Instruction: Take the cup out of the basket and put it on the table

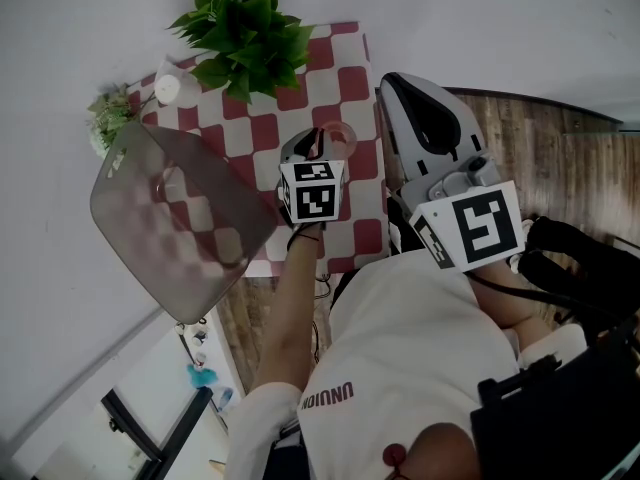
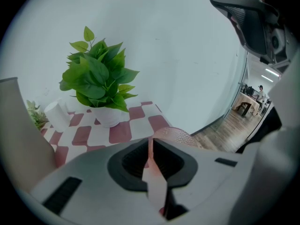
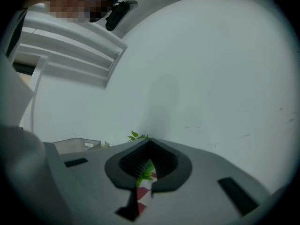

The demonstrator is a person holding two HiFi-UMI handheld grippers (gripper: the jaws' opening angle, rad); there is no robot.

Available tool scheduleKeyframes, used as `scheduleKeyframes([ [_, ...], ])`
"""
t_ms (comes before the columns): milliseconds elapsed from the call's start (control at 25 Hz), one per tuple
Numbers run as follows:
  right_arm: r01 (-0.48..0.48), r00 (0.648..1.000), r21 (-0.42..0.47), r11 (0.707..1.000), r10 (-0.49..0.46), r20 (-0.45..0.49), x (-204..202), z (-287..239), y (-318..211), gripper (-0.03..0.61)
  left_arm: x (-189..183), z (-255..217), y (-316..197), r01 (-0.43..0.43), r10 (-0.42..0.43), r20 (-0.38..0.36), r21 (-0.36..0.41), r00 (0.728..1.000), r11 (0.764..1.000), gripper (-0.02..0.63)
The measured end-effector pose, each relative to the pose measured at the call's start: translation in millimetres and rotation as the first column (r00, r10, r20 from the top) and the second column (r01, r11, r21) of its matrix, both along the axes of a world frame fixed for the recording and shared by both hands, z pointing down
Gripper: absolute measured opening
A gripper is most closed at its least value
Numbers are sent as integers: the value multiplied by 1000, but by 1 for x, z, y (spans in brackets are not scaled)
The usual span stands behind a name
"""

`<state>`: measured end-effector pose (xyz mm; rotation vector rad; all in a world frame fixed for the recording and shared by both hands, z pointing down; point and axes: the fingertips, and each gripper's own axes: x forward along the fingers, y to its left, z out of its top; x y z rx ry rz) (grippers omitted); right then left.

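Note:
A translucent pink cup is held over the right part of the red-and-white checked tablecloth. My left gripper is shut on its wall. In the left gripper view the pink wall runs between the nearly closed jaws, and the rim shows just beyond them. I cannot tell whether the cup touches the cloth. The grey see-through basket stands at the table's left, apart from the cup. My right gripper is raised at the right, shut, with nothing in it.
A leafy potted plant stands at the back of the table, with a small white cup and a pale flower sprig to its left. A white wall rises behind the table. Wooden floor lies to the right.

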<state>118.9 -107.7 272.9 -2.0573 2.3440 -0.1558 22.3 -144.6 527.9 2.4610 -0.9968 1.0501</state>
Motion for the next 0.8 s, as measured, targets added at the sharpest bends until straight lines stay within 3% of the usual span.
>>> scheduleKeyframes([
  [360, 4, 1000, 2, 1000, -4, 1, -2, 0, 0, 18, -1, -14, -8, 29, -27, -46, 32, 999, 999, 34],
  [800, 26, 1000, 10, 1000, -26, 10, -10, -2, -2, 18, -7, -46, -11, 81, -66, -119, 125, 991, 989, 34],
])
